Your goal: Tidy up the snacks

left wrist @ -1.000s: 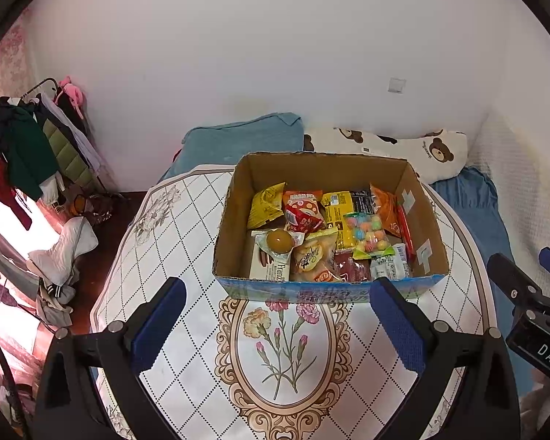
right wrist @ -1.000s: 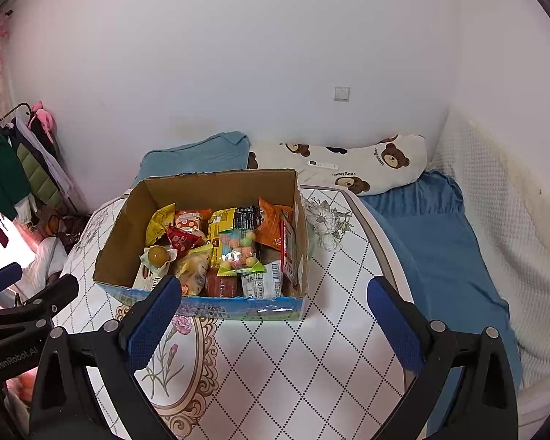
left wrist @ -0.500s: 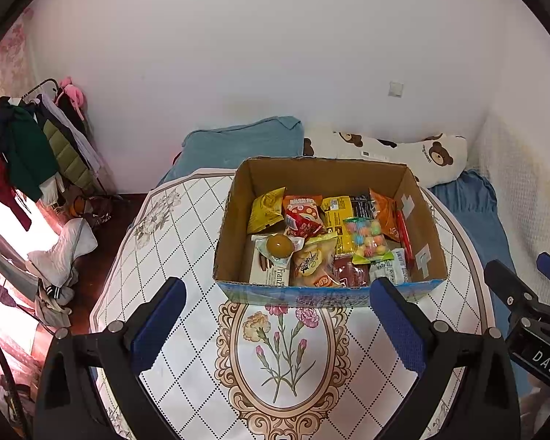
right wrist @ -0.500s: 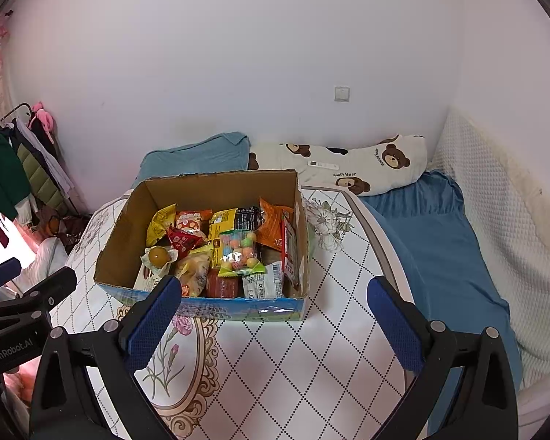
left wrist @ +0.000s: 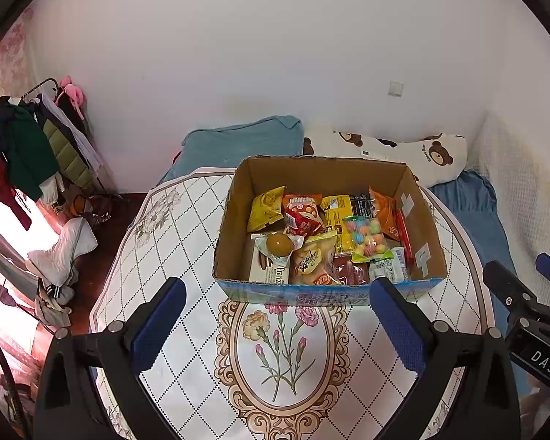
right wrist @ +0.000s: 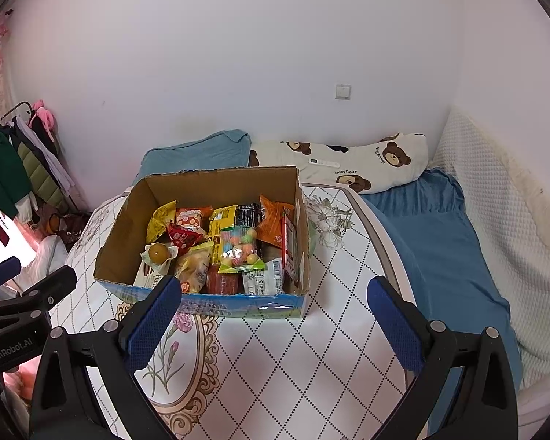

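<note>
**Inspector A:** Left gripper [left wrist: 275,324]: pose?

**Inspector B:** Held above the near part of the table [left wrist: 187,227], aimed at the cardboard box [left wrist: 330,174]. Jaws spread wide, nothing between the blue pads [left wrist: 157,324]. Both fingertips sit at the lower edge of the frame, short of the box's front wall.

**Inspector A:** Right gripper [right wrist: 275,324]?

**Inspector B:** Same attitude: released, empty, hovering over the tablecloth at lower centre of its frame. Its left pad overlaps the box's front left corner in the view; contact cannot be confirmed. In the left wrist view this gripper shows only partly, at the lower right edge.

**Inspector A:** Location of the snacks?

**Inspector B:** All inside the box, which stands on the table at frame centre. Identified: a yellow packet [left wrist: 266,207] upper left, a red-and-white packet [left wrist: 304,216] beside it, a bag of coloured candy balls [left wrist: 365,236], an orange packet [left wrist: 383,212] toward the right wall, and a round brown item in clear wrap [left wrist: 278,244] at the left.

**Inspector A:** Obstructions?

**Inspector B:** The front wall hides the lower parts of the nearest packets; most labels are unreadable. The box's left interior floor is in shadow. The bear-print pillow [right wrist: 348,161] lies behind the box, partly cut off by it in the left wrist view.
</note>
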